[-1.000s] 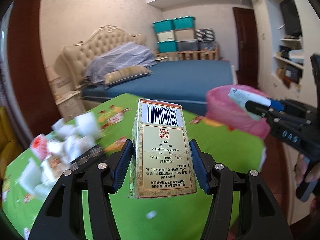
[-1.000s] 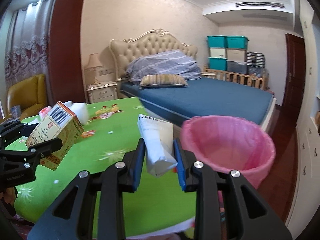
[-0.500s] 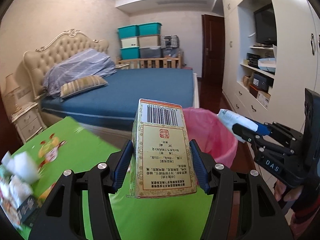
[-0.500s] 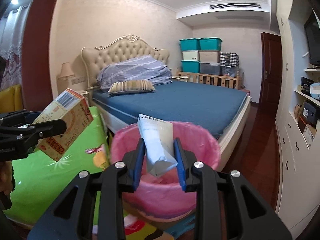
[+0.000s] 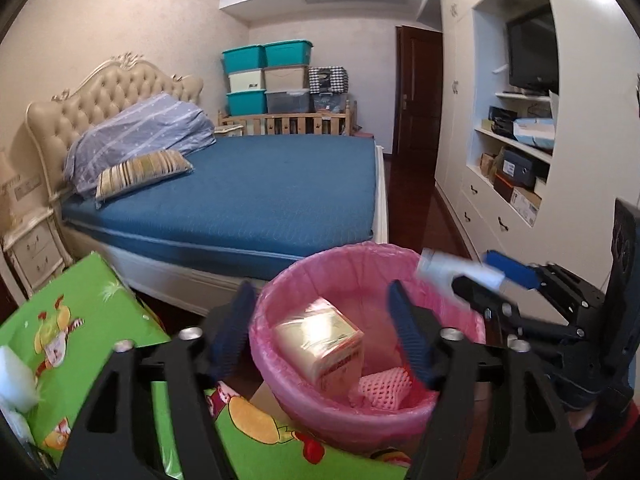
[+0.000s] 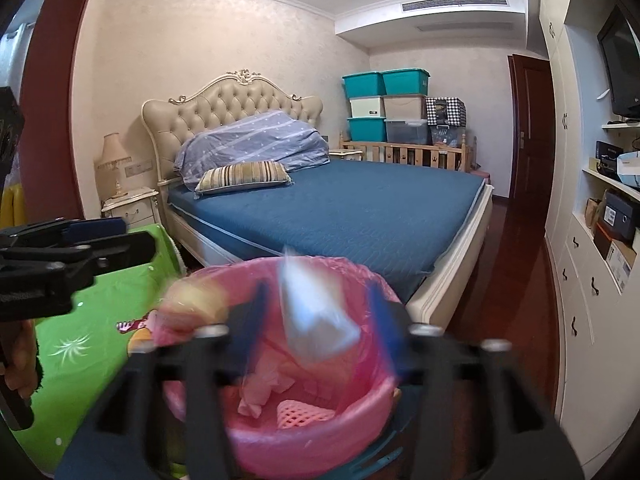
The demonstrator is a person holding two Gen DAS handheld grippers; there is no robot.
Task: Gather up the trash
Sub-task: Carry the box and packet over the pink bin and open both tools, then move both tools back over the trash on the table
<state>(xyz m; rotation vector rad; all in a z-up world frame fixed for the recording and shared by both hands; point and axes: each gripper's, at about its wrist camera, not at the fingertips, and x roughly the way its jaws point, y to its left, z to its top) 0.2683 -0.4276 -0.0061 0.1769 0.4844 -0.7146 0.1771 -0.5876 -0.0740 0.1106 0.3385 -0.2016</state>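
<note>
The yellow carton (image 5: 320,346) lies tilted inside the pink-lined bin (image 5: 280,384), clear of both pads, beside a pink foam net (image 5: 384,388) at the bin's bottom. The left claw (image 5: 320,344) is above the bin with its blue fingers (image 5: 408,340) spread apart; its jaws have just been opening and nothing is gripped between them. The white pouch (image 6: 316,312), blurred, sits between the fingers of the right claw (image 6: 316,320) over the bin opening; those jaws have just been opening as well, and they stand apart with neither pad pressing on the pouch. The bin stands just beside the green tabletop (image 5: 64,312), with white scraps (image 5: 16,380) at the tabletop's left edge. A blue bed (image 5: 260,196) lies behind the bin.
</note>
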